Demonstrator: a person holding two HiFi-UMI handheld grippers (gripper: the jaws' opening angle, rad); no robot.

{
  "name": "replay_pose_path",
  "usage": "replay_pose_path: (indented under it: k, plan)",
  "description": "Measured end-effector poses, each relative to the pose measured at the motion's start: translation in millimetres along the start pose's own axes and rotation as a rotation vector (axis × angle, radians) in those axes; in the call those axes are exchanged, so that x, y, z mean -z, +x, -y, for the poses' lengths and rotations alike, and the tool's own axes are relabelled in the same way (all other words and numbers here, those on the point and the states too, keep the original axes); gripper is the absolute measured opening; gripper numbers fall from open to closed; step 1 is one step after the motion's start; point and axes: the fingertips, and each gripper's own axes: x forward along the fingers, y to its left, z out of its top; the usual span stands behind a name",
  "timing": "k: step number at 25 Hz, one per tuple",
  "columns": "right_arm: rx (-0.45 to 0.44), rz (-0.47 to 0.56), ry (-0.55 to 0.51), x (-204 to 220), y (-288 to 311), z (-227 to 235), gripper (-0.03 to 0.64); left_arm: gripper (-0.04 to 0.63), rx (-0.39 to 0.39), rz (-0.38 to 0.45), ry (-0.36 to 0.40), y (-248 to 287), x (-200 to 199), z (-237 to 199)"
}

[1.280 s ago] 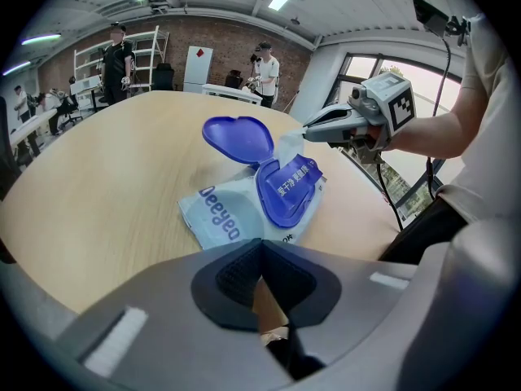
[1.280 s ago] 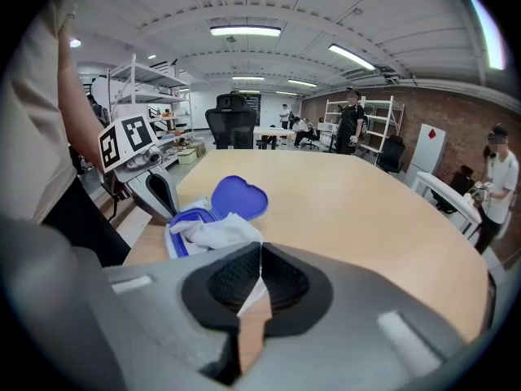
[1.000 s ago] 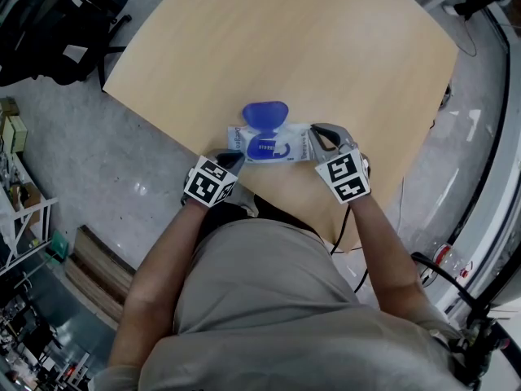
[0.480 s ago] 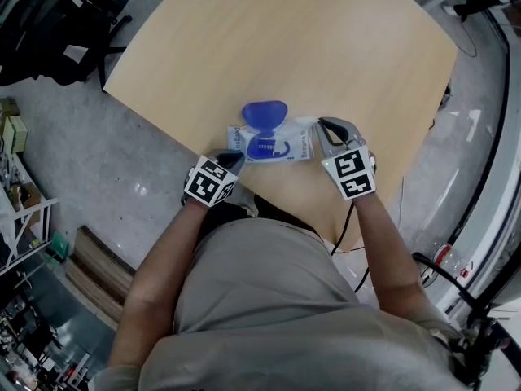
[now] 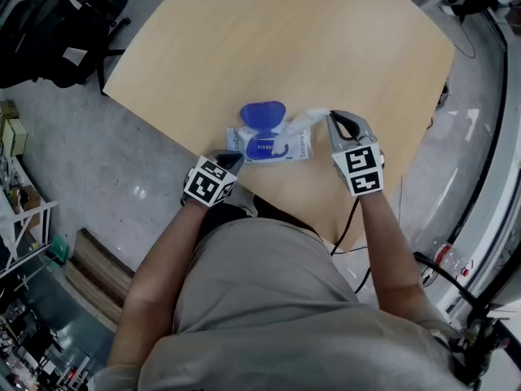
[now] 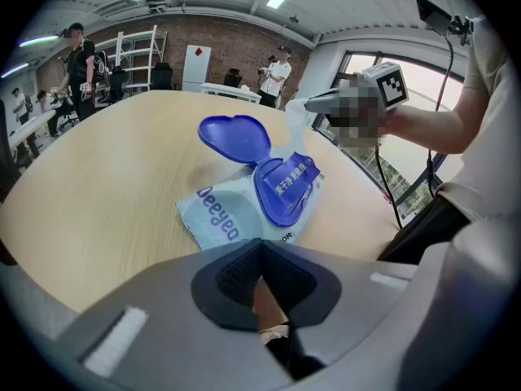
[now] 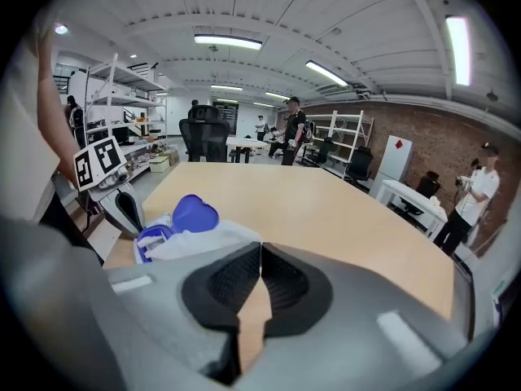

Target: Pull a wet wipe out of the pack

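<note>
While left tool (image 5: 230,160) holds the pack (image 5: 299,147), right tool (image 5: 331,117) pinches wipe (image 5: 310,119).

1. Here's the table (image 5: 326,55): a light wooden top, smooth and pale tan, with rounded corners, standing on a grey floor (image 5: 106,161).
2. Just one thing lies on it, the pack (image 5: 269,145), flat on the surface close to the near edge and not far from the near corner.
3. The pack is soft, white and pale blue, with blue print on its top face.
4. Its blue lid (image 5: 264,114) is flipped open, hinged back toward the middle of the table.
5. A white wipe (image 5: 313,117) comes out of the opening and lifts off the surface, stretched toward the right edge.
</note>
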Motion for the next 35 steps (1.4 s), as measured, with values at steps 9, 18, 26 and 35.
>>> replay_pose_path:
  k: [9, 18, 26, 35]
  plan:
    - [0.05, 0.035, -0.015, -20, -19, 13, 0.006, 0.006, -0.001, 0.01, -0.014, -5, -3, 0]
    - [0.073, 0.126, -0.051, -71, -58, -6, 0.006, 0.006, -0.028, 0.095, -0.03, -41, -9, -5]
    - [0.072, 0.193, -0.045, -98, -102, -43, 0.006, 0.006, -0.068, 0.379, -0.07, -135, -31, 2]
    - [0.06, 0.247, -0.02, -126, -178, -122, 0.006, 0.006, -0.069, 0.657, 0.036, -281, -39, 66]
